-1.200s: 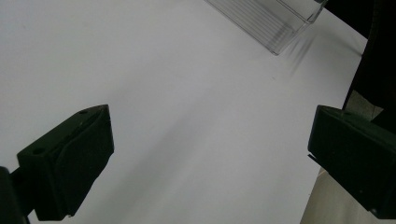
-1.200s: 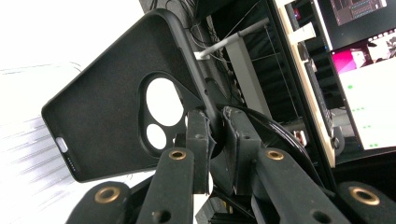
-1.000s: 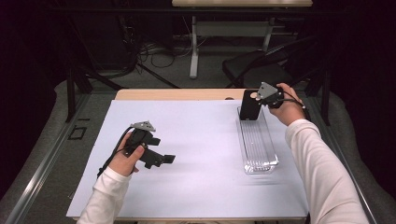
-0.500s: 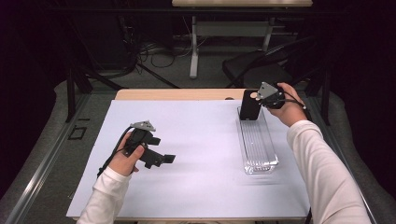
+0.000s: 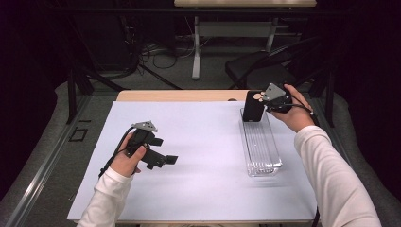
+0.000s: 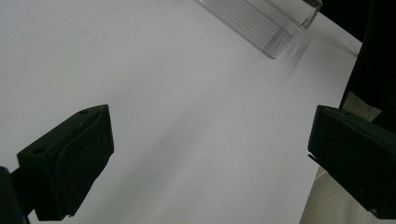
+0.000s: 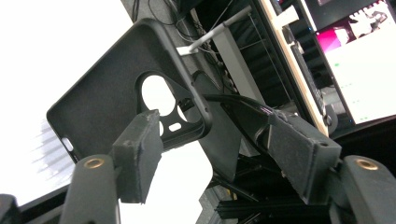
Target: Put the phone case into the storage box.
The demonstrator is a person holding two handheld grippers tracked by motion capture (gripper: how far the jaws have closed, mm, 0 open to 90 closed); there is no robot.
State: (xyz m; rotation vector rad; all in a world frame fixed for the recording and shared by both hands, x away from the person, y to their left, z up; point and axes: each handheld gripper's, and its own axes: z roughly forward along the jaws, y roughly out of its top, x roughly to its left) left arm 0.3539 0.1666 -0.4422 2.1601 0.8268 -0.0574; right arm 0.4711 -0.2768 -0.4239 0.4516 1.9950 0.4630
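Item: black phone case (image 7: 116, 98), standing upright at the far end of the clear tray (image 5: 261, 153), just ahead of my right gripper (image 7: 219, 154), whose jaws stand apart with one pad against its camera-cutout edge; my left gripper (image 6: 210, 158), jaws wide apart, sits well left of the tray.
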